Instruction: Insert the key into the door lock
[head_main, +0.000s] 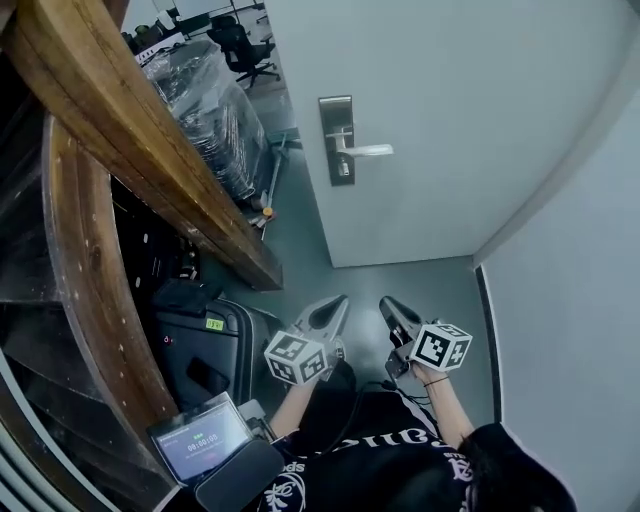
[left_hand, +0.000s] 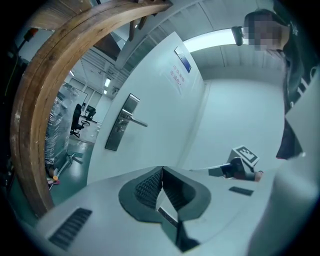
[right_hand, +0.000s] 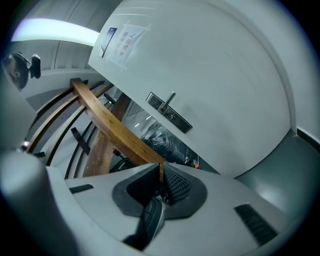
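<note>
At right gripper (head_main: 387, 304): pinched shut on dark key (right_hand: 152, 220).
Left gripper (head_main: 339, 303): closed, holding nothing.
Lock (head_main: 343, 169): far off; lift key, aim under handle (head_main: 366, 150), push slowly.

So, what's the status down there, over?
Left gripper shut, empty. Right gripper shut on key. Door lock ahead, not yet reached. Nothing in between.

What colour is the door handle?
The door handle is shiny silver; the head view shows it best.
</note>
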